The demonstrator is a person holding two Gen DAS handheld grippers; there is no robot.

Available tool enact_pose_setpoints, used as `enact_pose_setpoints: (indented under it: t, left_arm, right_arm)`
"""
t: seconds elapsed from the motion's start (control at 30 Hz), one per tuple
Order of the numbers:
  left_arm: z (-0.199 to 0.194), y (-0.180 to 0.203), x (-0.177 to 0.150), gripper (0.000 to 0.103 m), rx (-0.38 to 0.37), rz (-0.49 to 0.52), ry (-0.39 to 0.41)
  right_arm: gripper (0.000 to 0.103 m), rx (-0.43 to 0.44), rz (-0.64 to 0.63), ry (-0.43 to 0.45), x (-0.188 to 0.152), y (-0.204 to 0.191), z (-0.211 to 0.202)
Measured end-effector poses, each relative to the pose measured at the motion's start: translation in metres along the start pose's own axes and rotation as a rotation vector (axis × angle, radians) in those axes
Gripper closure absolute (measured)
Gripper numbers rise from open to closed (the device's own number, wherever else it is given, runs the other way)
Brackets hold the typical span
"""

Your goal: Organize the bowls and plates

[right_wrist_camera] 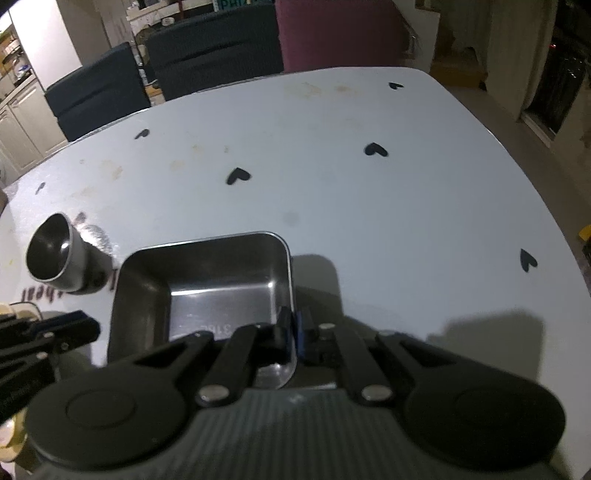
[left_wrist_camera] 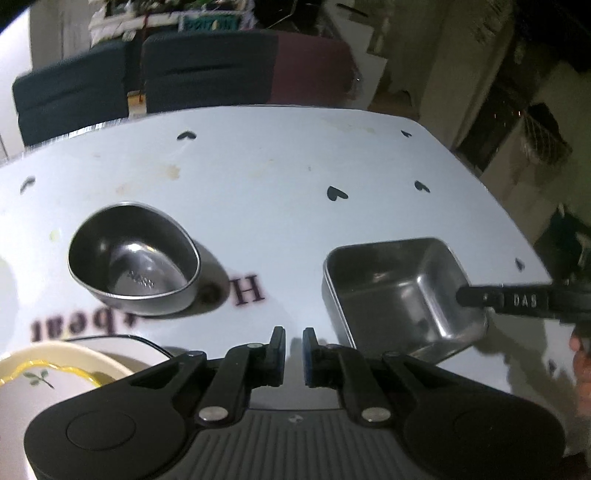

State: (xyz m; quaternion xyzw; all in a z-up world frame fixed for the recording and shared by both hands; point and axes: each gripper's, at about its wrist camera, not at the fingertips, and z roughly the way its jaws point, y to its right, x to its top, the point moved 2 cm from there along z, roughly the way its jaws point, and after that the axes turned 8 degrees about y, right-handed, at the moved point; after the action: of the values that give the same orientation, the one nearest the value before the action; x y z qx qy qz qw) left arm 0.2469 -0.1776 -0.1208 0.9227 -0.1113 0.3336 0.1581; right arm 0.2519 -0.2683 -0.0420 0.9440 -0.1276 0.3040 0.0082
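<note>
A square steel bowl (left_wrist_camera: 399,291) (right_wrist_camera: 207,280) stands at the near right of the table. My right gripper (right_wrist_camera: 293,332) is shut on its right wall, one finger inside and one outside; in the left wrist view its finger (left_wrist_camera: 509,300) lies across that rim. A round steel bowl (left_wrist_camera: 135,258) (right_wrist_camera: 55,254) stands empty to the left of it. My left gripper (left_wrist_camera: 293,350) (right_wrist_camera: 92,328) hangs over bare cloth between the two bowls, shut to a thin gap with nothing in it. A cream plate with a yellow rim (left_wrist_camera: 44,373) lies at the near left on a black-edged plate (left_wrist_camera: 136,341).
The table (right_wrist_camera: 332,192) wears a white cloth with black hearts and dark lettering. Dark blue chairs (left_wrist_camera: 207,70) and a maroon chair (right_wrist_camera: 332,33) stand along its far edge. A hand (left_wrist_camera: 581,363) shows at the right. The table's right edge drops to the floor.
</note>
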Motion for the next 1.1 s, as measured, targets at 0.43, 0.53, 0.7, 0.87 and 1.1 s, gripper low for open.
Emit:
enact_pose_setpoints:
  t: [0.43, 0.53, 0.7, 0.87, 1.1]
  left_arm:
    - [-0.010, 0.006, 0.004, 0.092, -0.121, -0.123, 0.018]
    - [-0.005, 0.005, 0.002, 0.092, -0.135, -0.157, 0.000]
    - [-0.001, 0.007, 0.000, 0.091, -0.130, -0.155, -0.013]
    - [0.001, 0.008, -0.001, 0.086, -0.118, -0.136, -0.020]
    - [0.000, 0.007, -0.002, 0.086, -0.119, -0.131, -0.025]
  right_arm:
    - [0.099, 0.033, 0.009, 0.014, -0.003, 0.003, 0.003]
    - [0.099, 0.041, 0.014, 0.014, -0.002, 0.005, 0.003]
    - [0.098, 0.067, 0.034, 0.014, -0.003, 0.009, 0.005]
    - [0.098, 0.091, 0.034, 0.010, -0.005, 0.014, 0.005]
    - [0.097, 0.112, 0.043, -0.017, -0.006, 0.018, 0.013]
